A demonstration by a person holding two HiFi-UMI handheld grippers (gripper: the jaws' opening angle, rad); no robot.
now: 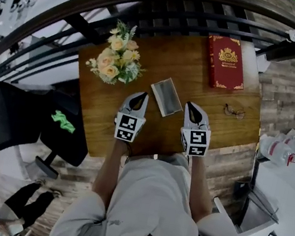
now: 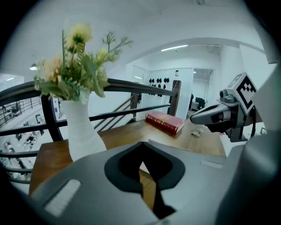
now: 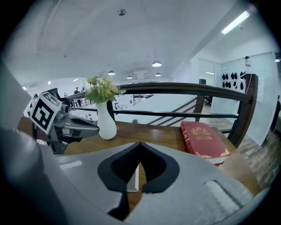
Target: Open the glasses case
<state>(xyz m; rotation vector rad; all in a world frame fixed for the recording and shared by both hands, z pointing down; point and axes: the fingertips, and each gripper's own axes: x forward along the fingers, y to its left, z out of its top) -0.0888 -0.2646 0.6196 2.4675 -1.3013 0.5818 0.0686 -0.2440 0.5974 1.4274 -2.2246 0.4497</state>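
Now L claw (image 1: 140, 97) & R claw (image 1: 193, 109) both clenched, empty, either side of glasses case (image 1: 166, 96).

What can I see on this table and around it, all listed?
table: one, brown wood, by the railing
glasses case: one, grey, closed, mid-table
flowers: one bunch, cream and yellow, white vase, far left of the table
book: one, red with gold print, far right corner
glasses: one pair, thin dark frame, right of the case
railing: one, dark, beyond the table
chair: one, black, left of the table
left gripper: one, grey, jaws together, empty
right gripper: one, grey, jaws together, empty
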